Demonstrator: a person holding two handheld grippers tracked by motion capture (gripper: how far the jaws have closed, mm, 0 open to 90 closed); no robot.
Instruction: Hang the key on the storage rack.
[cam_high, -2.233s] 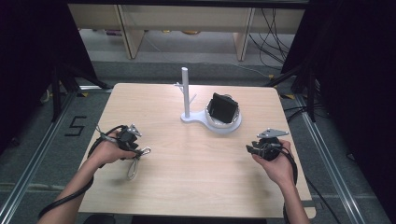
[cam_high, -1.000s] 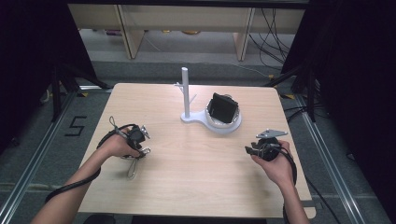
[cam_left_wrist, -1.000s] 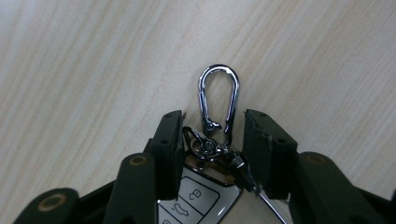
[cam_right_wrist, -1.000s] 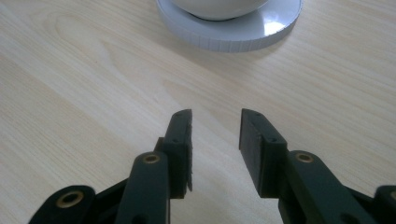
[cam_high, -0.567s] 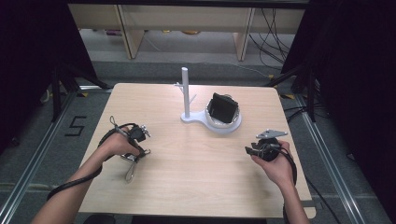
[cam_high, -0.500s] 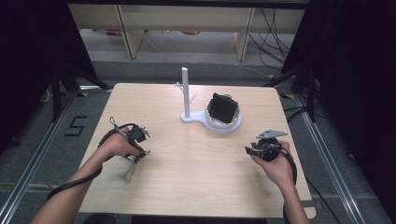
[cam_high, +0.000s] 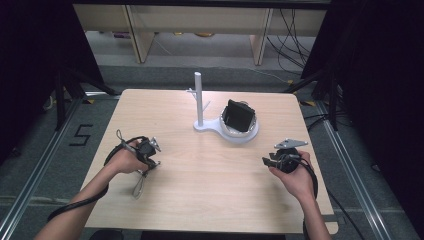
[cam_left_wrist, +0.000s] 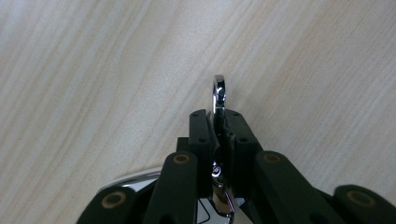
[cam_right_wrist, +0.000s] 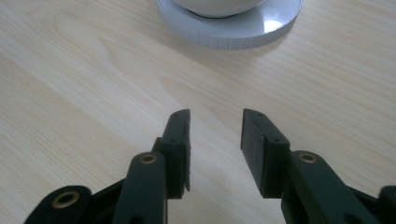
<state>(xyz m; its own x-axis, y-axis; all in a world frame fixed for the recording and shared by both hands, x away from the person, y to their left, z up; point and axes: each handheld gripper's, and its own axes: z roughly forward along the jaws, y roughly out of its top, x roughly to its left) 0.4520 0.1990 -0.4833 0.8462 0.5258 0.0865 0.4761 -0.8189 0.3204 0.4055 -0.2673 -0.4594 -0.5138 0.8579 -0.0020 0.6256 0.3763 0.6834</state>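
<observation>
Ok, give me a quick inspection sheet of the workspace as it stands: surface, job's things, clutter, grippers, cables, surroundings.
Surface: light wood table, bare in the middle.
Job's things: white stand with an upright post at the far centre; a dark object sits in its round dish. A chrome piece is in the left gripper, with a thin metal part lying on the table below the hand.
Clutter: nothing seen.
Grippers: left gripper shut on the chrome piece; right gripper open, empty, aimed at the stand's base.
Cables: one trails from each gripper; the left cable runs off the near edge.
Surroundings: grey floor, shelving behind, loose wires at far right.
</observation>
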